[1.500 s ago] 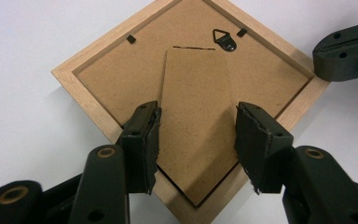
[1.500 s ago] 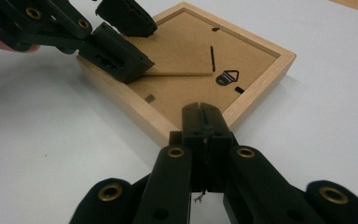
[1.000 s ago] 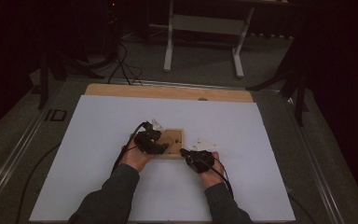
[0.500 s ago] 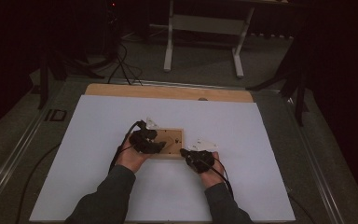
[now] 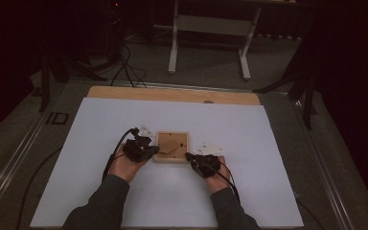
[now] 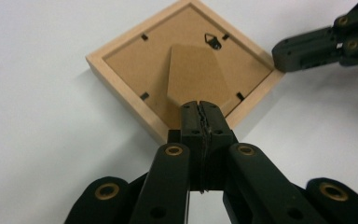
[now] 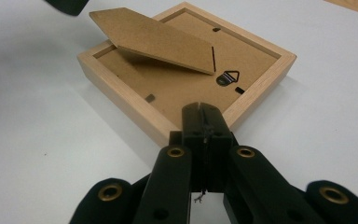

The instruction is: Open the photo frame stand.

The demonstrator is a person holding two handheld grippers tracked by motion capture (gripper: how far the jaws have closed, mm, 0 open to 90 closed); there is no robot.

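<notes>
A light wooden picture frame lies face down on the white sheet, its brown backing up. Its cardboard stand flap is hinged by the metal hanger and tilts up at its free end. My left gripper has just been closing and is now shut, pads together, with its tips at the flap's free end. I cannot tell whether they touch it. In the high view this left gripper is at the frame's left edge. My right gripper is shut and empty, its tips against the frame's near right corner.
The white sheet covers most of the table, with a wooden strip bare along the far edge. Beyond the table stand a white desk frame, dark stands and floor cables. Both cables trail back along the forearms.
My left gripper has slid left, from over the frame's backing to its left edge, and its jaws have closed. The right gripper and the frame have stayed put.
</notes>
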